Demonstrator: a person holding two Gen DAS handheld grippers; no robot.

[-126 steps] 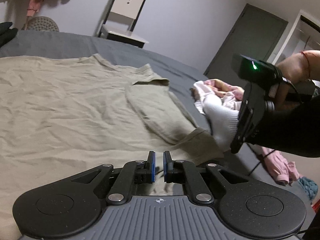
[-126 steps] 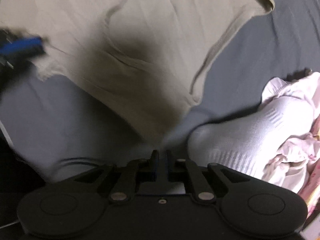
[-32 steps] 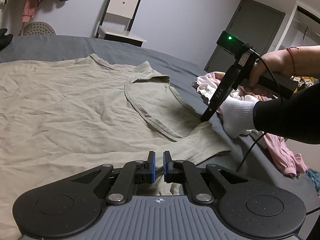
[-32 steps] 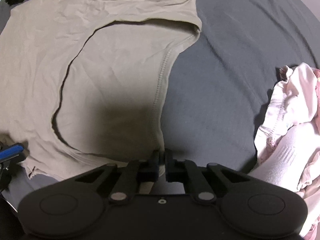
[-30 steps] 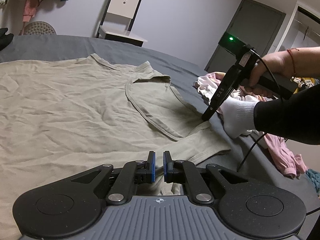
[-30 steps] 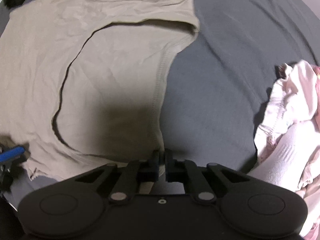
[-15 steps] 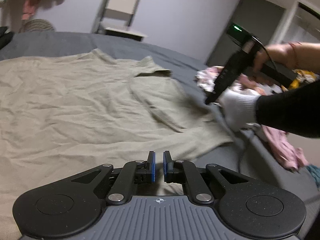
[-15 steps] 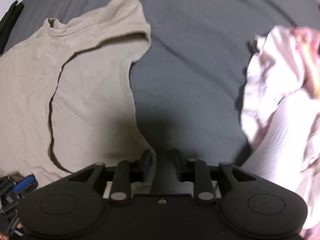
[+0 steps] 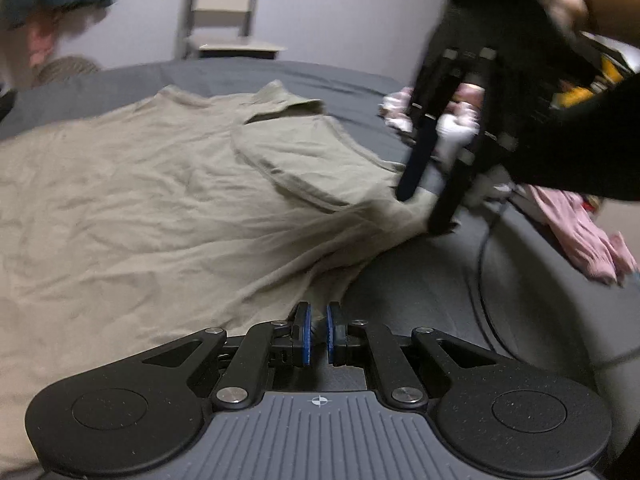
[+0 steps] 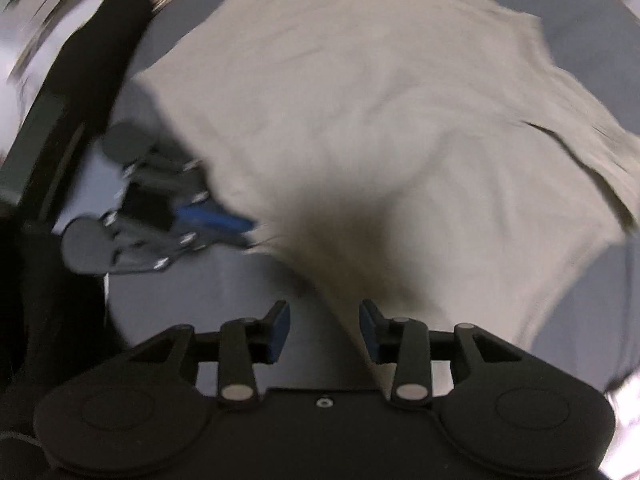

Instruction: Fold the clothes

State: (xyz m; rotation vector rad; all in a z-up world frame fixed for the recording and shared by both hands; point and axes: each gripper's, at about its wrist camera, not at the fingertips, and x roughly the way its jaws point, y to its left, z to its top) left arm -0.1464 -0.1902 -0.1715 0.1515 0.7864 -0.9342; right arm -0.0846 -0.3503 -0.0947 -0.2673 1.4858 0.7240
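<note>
A tan T-shirt [image 9: 132,200] lies spread and wrinkled on a dark grey bed [image 9: 432,292], its near sleeve folded in over the body. The left gripper [image 9: 316,334] sits low at the shirt's near edge with its blue pads drawn close together on a pinch of the hem fabric. The right gripper [image 10: 323,330] stands with its jaws wide apart, a ridge of the shirt running up between the two fingers without being clamped; in the left wrist view the same tool [image 9: 430,200] comes down over the shirt's corner, held by a hand [image 9: 568,0] in a black sleeve. Beyond it lies a heap of pink and white clothes [image 9: 576,228], blurred, and a pale chair [image 9: 228,8] stands against the far wall
</note>
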